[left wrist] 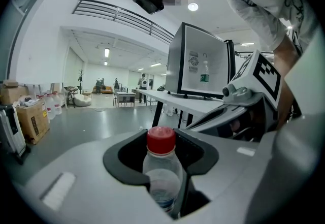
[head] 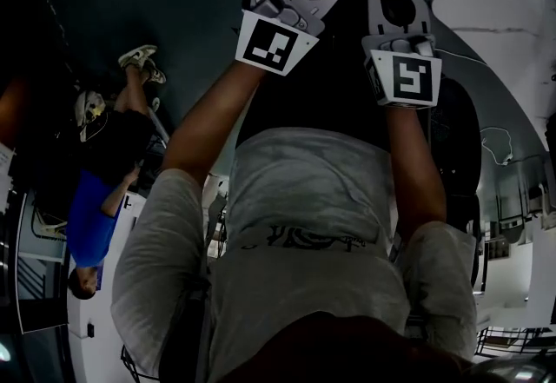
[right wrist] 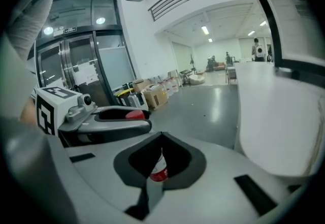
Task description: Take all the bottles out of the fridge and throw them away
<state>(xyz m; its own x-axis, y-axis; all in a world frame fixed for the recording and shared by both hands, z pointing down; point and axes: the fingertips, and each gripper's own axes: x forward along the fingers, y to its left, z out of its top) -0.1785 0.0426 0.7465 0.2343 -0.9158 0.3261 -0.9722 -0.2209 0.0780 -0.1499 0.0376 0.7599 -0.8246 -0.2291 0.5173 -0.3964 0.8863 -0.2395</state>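
Left gripper (left wrist: 161, 140) fingers pinch clear plastic bottle (left wrist: 162, 180), red cap (left wrist: 161, 139), base cut off. Right gripper (right wrist: 160, 153) fingers clamp mostly hidden red-labelled bottle (right wrist: 159, 171).

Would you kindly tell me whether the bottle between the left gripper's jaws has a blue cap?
No, in the left gripper view the bottle between the jaws has a red cap.

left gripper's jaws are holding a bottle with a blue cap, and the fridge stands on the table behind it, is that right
Not quite. The cap on the bottle in the left gripper's jaws is red, not blue; the left gripper view shows it. The fridge does stand on the table behind it.
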